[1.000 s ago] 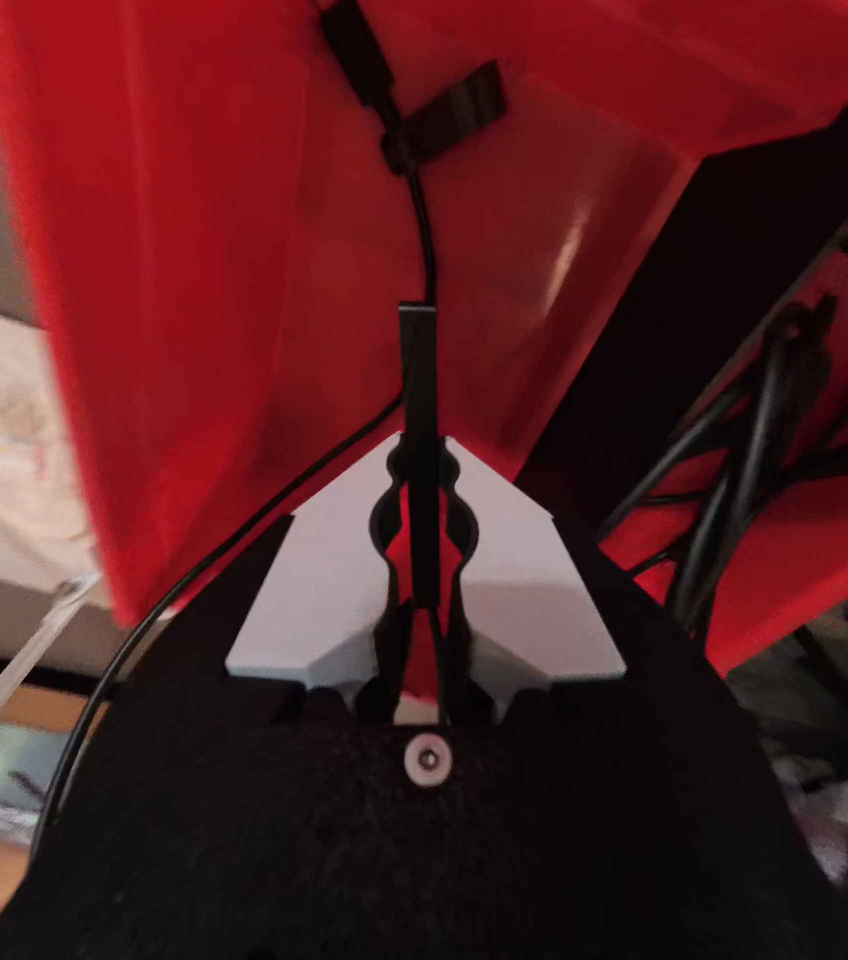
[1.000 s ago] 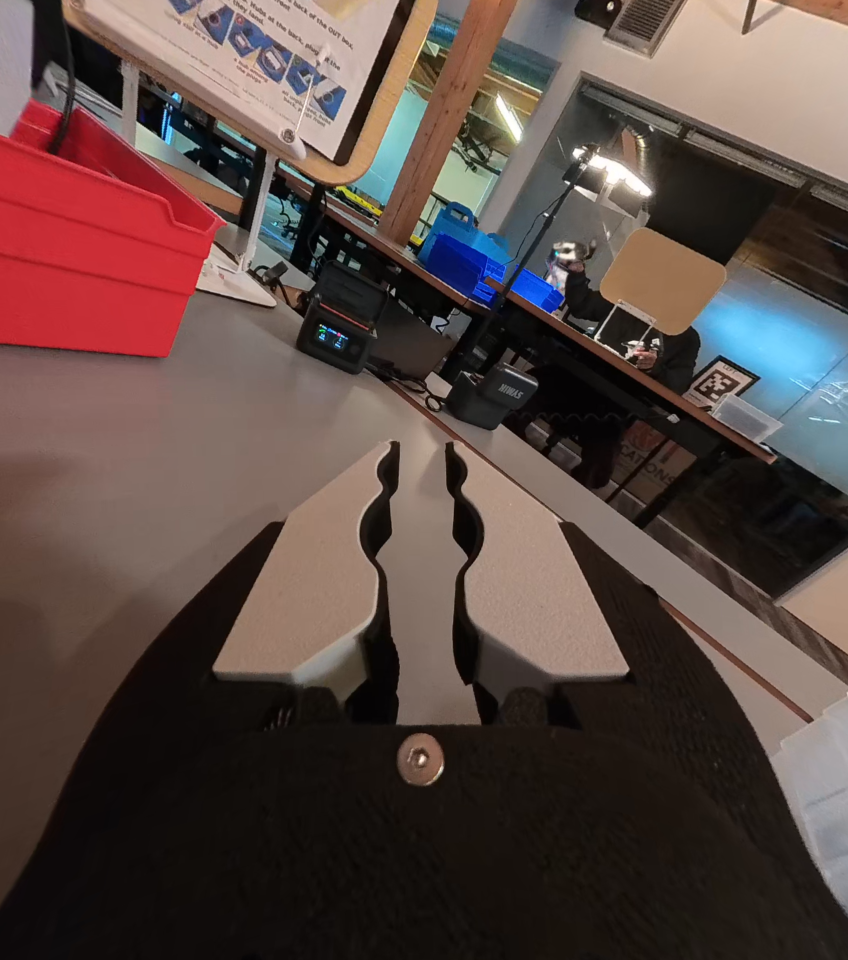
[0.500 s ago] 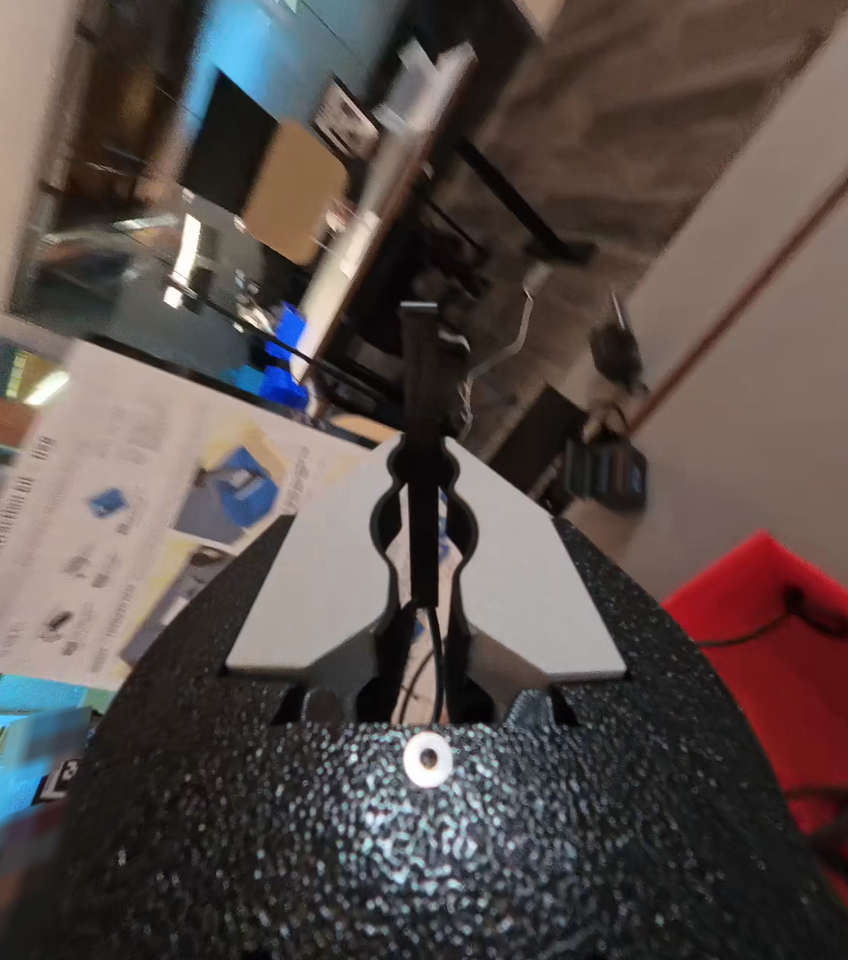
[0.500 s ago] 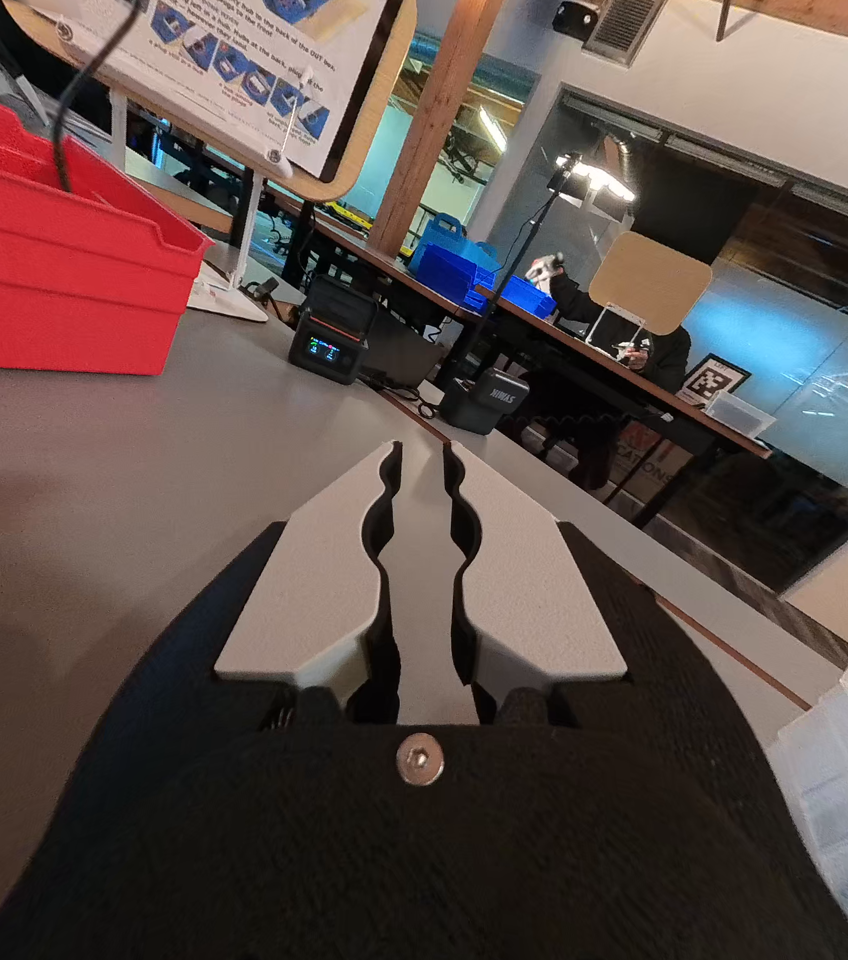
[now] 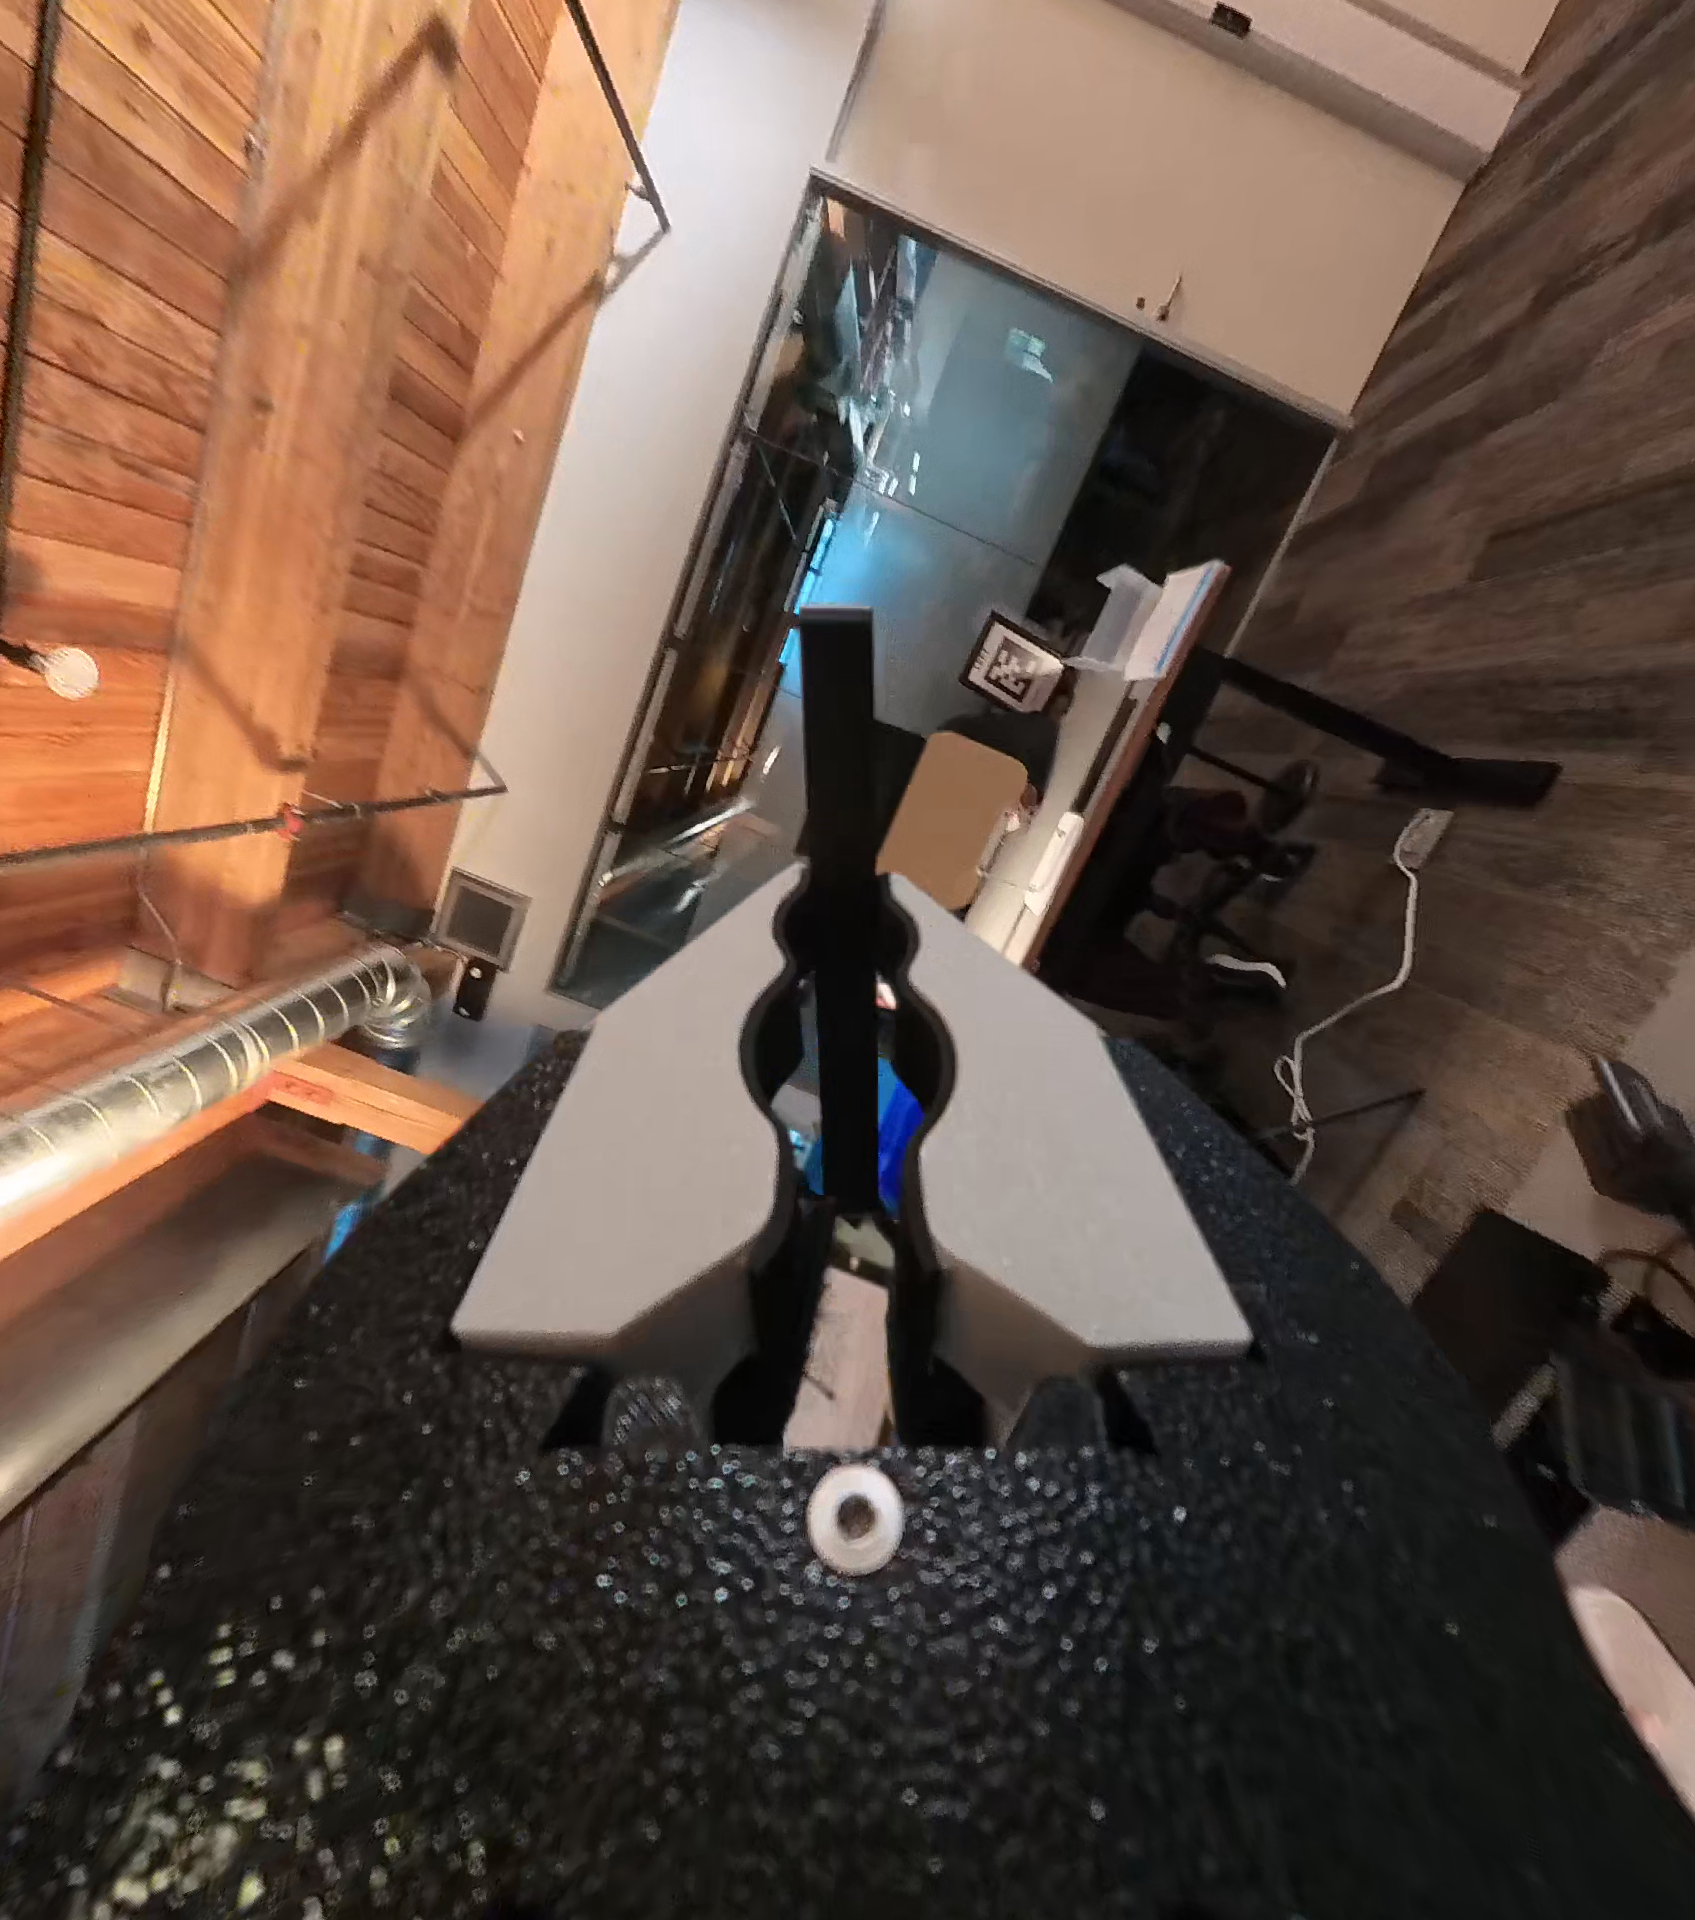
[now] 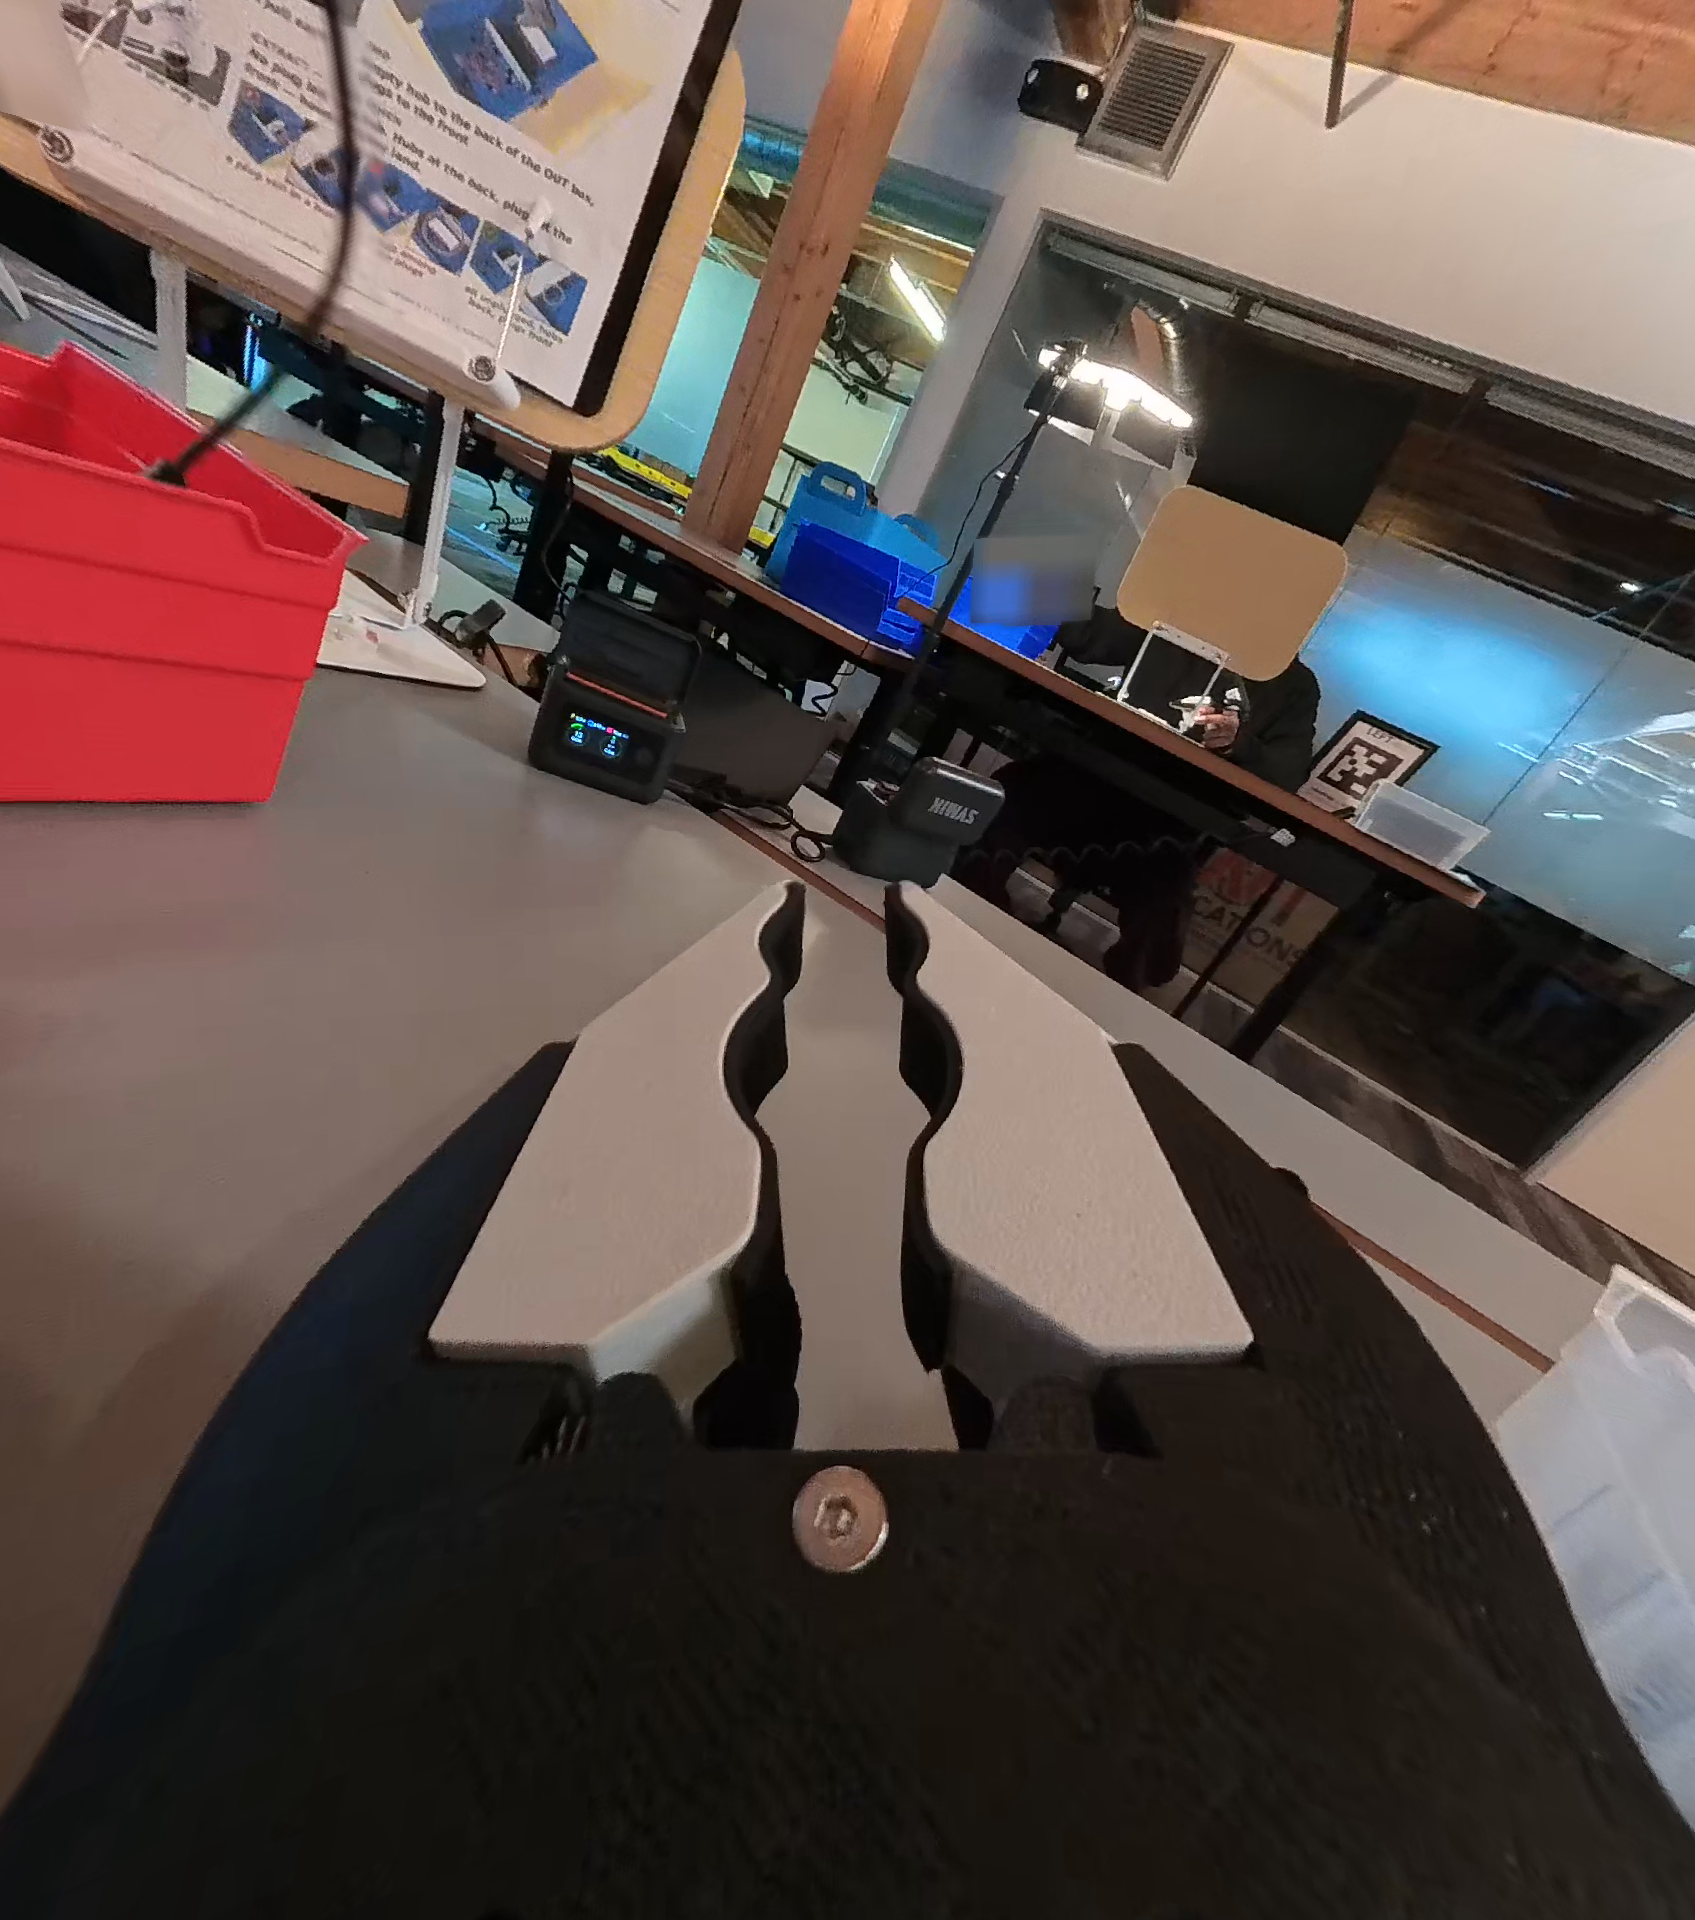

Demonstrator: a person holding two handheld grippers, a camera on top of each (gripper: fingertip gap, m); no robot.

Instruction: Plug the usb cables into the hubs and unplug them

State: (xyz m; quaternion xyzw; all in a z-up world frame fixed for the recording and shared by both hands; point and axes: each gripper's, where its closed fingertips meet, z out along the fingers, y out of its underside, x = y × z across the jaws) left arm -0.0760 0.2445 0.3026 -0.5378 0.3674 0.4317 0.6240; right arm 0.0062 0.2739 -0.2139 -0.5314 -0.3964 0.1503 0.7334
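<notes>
- Since a second ago the left gripper (image 5: pixel 845 894) has swung up from the red bin and now points at a wood ceiling and one shiny ribbed metal pipe (image 5: pixel 136 1091) at nine o'clock.
- One thin, flat black hub (image 5: pixel 838 883) is pinched between its two grey fingers and sticks straight out toward twelve o'clock.
- One right gripper (image 6: pixel 845 904) sits low over the smooth grey table (image 6: pixel 251 987); its two wavy grey fingers are a small gap apart, holding nothing.
- Two stacked red plastic bins (image 6: pixel 95 644) stand at ten o'clock, with one black cable (image 6: pixel 323 239) hanging into the top one.
- One clear plastic box (image 6: pixel 1674 1538) is at four o'clock.
</notes>
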